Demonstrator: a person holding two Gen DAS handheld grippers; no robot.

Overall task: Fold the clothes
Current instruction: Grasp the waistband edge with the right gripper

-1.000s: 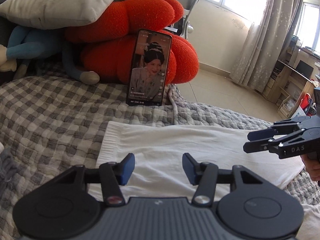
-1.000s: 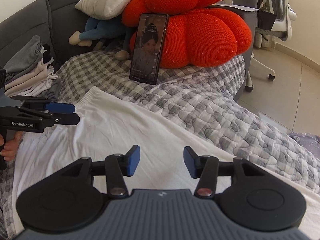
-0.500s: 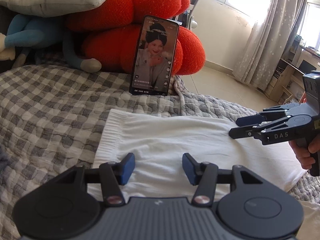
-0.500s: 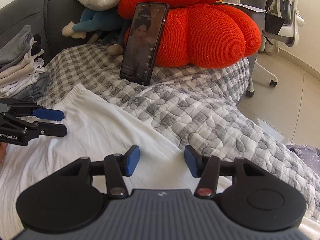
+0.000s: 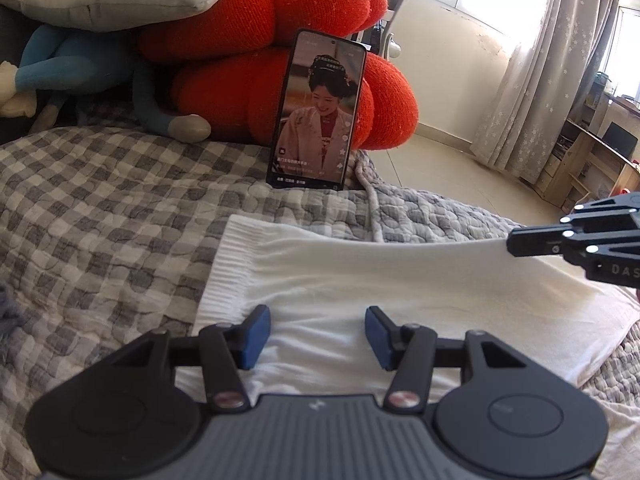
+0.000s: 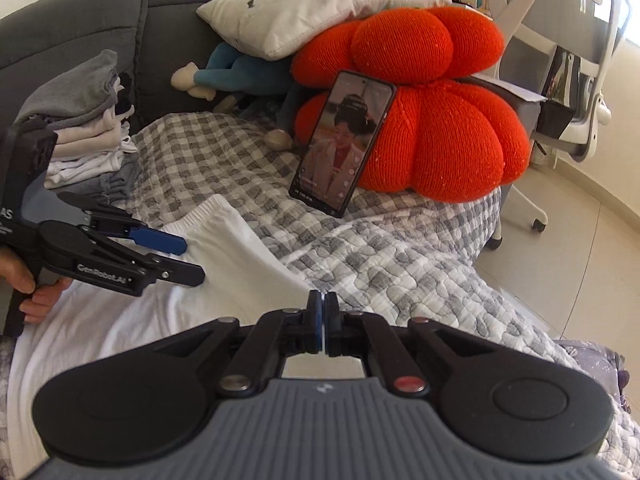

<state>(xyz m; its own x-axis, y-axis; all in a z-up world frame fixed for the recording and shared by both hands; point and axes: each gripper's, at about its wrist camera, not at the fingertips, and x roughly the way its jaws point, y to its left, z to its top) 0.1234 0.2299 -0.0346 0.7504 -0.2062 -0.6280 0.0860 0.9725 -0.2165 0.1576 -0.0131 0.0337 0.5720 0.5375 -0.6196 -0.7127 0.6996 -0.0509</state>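
Observation:
A white garment (image 5: 360, 272) with a ribbed elastic waistband lies spread on a grey checked quilt (image 5: 100, 208). In the left wrist view my left gripper (image 5: 318, 332) hovers open just above the garment near its waistband end, nothing between its blue pads. At the right edge my right gripper (image 5: 514, 242) is shut on the garment's far edge, which rises a little toward it. In the right wrist view the right gripper (image 6: 322, 320) pinches the white garment (image 6: 224, 264) at its edge. The left gripper (image 6: 184, 260) stands open over the cloth at the left.
A phone (image 6: 344, 144) leans lit against a red pumpkin cushion (image 6: 432, 128) at the back. A stack of folded clothes (image 6: 80, 132) sits at the left by the dark sofa back. A pillow (image 6: 312, 8) and blue plush toy (image 5: 60, 64) lie behind. An office chair (image 6: 580, 60) stands on the floor to the right.
My right gripper has gone from open to shut, pinching the garment's far edge. The left gripper stays open and has shifted slightly over the waistband end.

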